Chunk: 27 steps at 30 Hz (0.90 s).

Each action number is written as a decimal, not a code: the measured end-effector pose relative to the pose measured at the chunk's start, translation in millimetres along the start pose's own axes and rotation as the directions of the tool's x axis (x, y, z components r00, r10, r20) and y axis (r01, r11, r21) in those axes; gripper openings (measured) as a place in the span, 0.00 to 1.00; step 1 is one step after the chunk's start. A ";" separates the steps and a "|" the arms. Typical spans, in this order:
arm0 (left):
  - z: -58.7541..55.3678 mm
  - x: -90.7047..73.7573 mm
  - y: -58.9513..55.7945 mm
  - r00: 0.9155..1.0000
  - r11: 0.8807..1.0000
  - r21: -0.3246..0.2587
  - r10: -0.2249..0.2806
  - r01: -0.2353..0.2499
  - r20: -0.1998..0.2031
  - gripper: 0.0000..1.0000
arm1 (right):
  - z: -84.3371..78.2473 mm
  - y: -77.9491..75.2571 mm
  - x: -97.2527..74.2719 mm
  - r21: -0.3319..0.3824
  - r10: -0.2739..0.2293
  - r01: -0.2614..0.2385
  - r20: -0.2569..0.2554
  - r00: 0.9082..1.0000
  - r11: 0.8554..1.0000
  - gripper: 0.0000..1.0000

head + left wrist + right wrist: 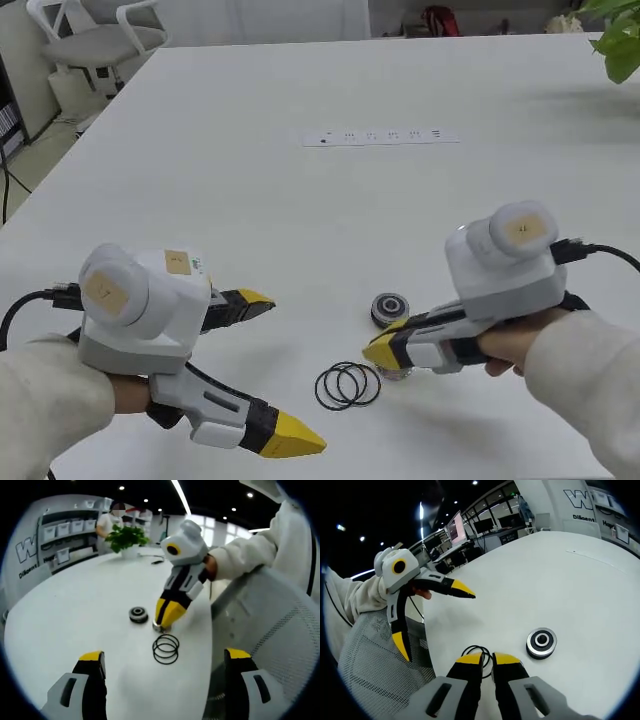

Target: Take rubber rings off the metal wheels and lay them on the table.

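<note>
— Head view first: grippers?

— At lower left, left gripper, jaws flung wide, released. At lower right, right gripper, jaws clenched nearly together, yellow tips angled down at the worktop.

— Task things?

— Three black rubber rings, overlapping, flat on the worktop just left of the right gripper's tips. One metal wheel lying free just beyond those tips. A second wheel right under them, half hidden. Farther back, a white strip; at top left a chair, at top right a plant.

— Left gripper view?

— From the bottom, left gripper, jaws far apart, grasping nothing. Between and just beyond them, the rubber rings. Past the rings, right gripper pointing down onto the second wheel, silver at the tips. Gripped or merely pressed? Cannot tell. Just left of it, the metal wheel, not touching. Far across the worktop, the plant.

— Right gripper view?

— At the bottom, right gripper, jaws side by side, a narrow slit between; anything pinched there hidden. Just behind the tips, a bit of the rubber rings. To the right, the metal wheel, flat on the worktop, apart from the jaws. Off to the left, left gripper, jaws gaping.
</note>
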State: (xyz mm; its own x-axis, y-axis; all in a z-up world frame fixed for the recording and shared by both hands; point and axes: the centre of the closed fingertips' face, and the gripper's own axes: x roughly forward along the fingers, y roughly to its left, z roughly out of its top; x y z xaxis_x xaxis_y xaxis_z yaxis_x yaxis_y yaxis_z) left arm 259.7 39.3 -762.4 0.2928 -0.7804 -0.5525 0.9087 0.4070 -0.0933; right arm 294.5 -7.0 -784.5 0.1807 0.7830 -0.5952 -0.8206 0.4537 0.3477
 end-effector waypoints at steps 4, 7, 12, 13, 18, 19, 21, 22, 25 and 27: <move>-1.0 0.0 1.1 1.000 1.000 0.000 -0.001 0.001 -0.002 1.00 | 3.4 -5.2 -2.3 -0.001 -0.019 0.019 0.020 1.000 1.000 0.05; -1.8 0.0 2.0 1.000 1.000 -0.001 0.000 0.000 -0.003 1.00 | 7.6 -9.9 -5.1 -0.001 -0.038 0.038 0.042 0.998 0.999 0.07; -3.5 0.5 2.1 1.000 1.000 -0.002 -0.004 0.004 -0.007 1.00 | 10.2 -17.6 -9.1 0.007 -0.064 0.064 0.064 0.996 0.998 0.10; -3.9 0.6 2.2 1.000 1.000 -0.002 -0.004 0.004 -0.008 1.00 | 10.9 -19.2 -9.6 0.008 -0.066 0.066 0.069 0.995 0.998 0.12; -5.7 1.2 1.0 1.000 1.000 -0.006 -0.007 0.007 -0.015 1.00 | 12.4 -28.5 -12.5 0.014 -0.103 0.103 0.086 0.991 0.995 0.17; -5.8 1.2 0.9 1.000 1.000 -0.007 -0.007 0.007 -0.015 1.00 | 12.5 -29.7 -13.0 0.016 -0.107 0.106 0.088 0.990 0.994 0.18; -6.4 1.4 0.7 1.000 1.000 -0.009 -0.007 0.007 -0.018 1.00 | 13.1 -32.6 -13.8 0.017 -0.117 0.115 0.094 0.989 0.993 0.20; -6.9 1.5 0.6 1.000 1.000 -0.010 -0.007 0.007 -0.019 1.00 | 13.2 -34.0 -14.2 0.015 -0.123 0.122 0.095 0.988 0.992 0.21; -7.4 1.7 -0.3 1.000 1.000 -0.013 -0.009 0.009 -0.021 1.00 | 13.4 -38.4 -15.4 0.014 -0.140 0.139 0.101 0.985 0.990 0.25; -7.5 1.7 -0.1 1.000 1.000 -0.013 -0.008 0.008 -0.021 1.00 | 13.8 -40.6 -16.1 0.010 -0.150 0.150 0.107 0.983 0.989 0.28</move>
State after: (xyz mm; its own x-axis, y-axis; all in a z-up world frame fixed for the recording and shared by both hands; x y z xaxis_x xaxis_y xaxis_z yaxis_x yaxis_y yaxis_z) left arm 257.9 41.5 -769.5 0.2791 -0.7734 -0.5692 0.9068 0.4073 -0.1087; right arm 332.4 -32.2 -779.1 0.3586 0.7472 -0.5595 -0.7788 0.5700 0.2621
